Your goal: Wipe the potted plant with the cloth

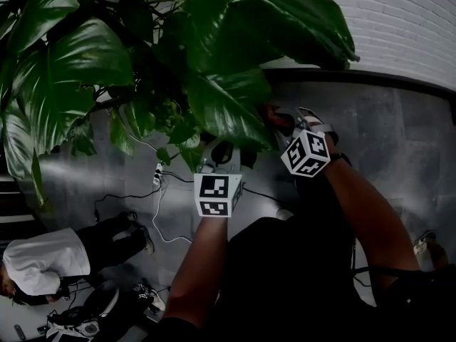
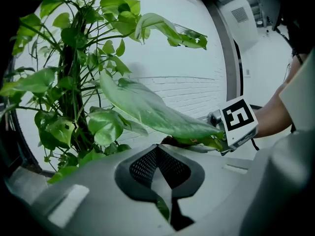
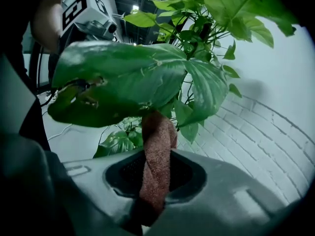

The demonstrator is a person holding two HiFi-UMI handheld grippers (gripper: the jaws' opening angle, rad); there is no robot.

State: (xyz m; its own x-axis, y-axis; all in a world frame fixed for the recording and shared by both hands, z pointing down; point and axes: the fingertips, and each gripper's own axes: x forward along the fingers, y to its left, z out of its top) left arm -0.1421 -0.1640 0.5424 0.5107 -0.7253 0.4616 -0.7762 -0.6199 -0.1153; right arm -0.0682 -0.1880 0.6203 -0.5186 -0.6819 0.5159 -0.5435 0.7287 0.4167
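Two grippers are meeting under the foliage of the potted plant (image 1: 142,55), which is filling the top of the head view. Far left, low on the grey floor (image 1: 71,180), a person (image 1: 46,262) in a white top is showing at the frame's corner (cables (image 1: 160,223) are trailing just beside them). Moving right, the left gripper (image 2: 163,186) is reaching up beneath one broad leaf (image 3: 138,77). Its jaws are pressing together and a sliver of green is showing in the slit between them, so it is nipping a bit of that leaf.

Right again, the right gripper (image 3: 155,191) is pinching the cloth (image 3: 158,141). This brown, nubbly strip is twisting up out of the jaws and touching the underside of the same leaf. In the right gripper view the leaf is spreading wide above the jaws, with a ragged, browned hole (image 3: 81,90) near its left end. The other gripper's marker cube is hanging just above that end. Furthest right, a white brick wall (image 3: 266,146) is curving away behind the stems.
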